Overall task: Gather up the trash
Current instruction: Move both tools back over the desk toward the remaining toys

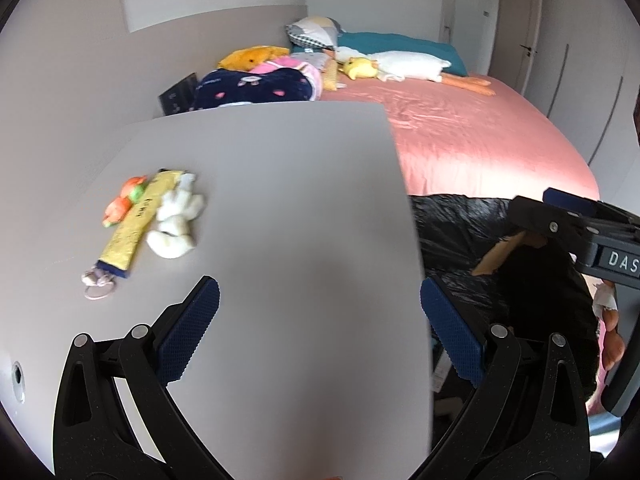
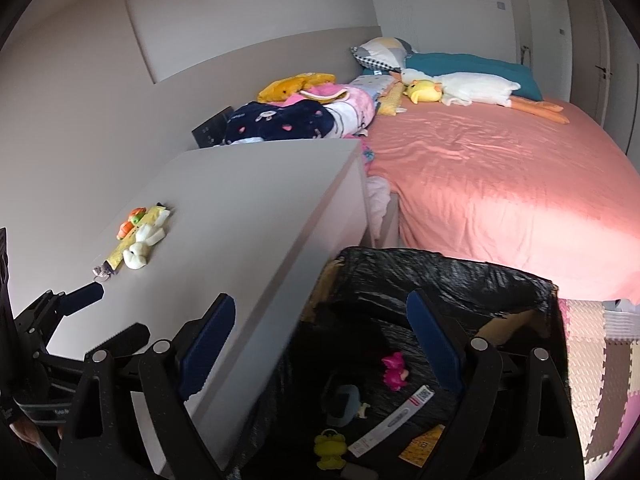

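Both grippers stand spread with nothing between their blue pads. The left gripper [image 1: 320,328] hangs over the grey bench [image 1: 280,200]; at its ten o'clock lies a small heap of trash: a yellow wrapper [image 1: 136,224], a white plush scrap [image 1: 176,220] just beside it and an orange-green bit [image 1: 126,198]. The right gripper [image 2: 320,344] hovers above the black-lined bin [image 2: 440,276], which stands at the bench's three o'clock, against the pink bed [image 2: 500,184]. Inside the bin lie a pink toy [image 2: 394,370] and a yellow-green toy [image 2: 330,448].

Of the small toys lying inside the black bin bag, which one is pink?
The small pink toy, lying highest in the picture inside the black bin bag; the yellow-green toy and the blue one lie lower.
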`<state>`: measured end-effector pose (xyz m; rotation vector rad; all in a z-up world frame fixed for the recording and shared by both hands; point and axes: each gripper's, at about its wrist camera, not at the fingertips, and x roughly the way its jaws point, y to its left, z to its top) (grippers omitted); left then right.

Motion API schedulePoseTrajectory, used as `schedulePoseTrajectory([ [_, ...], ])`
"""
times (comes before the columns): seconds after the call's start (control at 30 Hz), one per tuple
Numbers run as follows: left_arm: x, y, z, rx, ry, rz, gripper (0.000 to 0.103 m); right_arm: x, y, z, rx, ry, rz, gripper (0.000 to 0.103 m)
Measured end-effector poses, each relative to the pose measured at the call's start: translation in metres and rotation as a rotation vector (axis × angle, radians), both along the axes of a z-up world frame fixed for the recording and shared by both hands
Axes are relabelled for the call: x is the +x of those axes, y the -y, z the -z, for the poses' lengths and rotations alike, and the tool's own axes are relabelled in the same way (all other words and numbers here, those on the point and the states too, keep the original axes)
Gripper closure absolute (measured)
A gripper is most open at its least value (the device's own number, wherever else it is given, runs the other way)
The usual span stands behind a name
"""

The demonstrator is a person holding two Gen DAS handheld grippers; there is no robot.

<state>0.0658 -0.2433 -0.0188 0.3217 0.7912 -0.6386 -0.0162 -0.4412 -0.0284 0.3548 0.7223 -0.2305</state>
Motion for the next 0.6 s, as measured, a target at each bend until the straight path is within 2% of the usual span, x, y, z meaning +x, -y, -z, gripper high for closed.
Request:
schedulePoseTrajectory([
  [0.6,0.051,-0.083,0.005,-0.028,0.0,-0.19,0.006,0.067,-0.065,0.003,0.032,-0.01,-0.138,0.015],
])
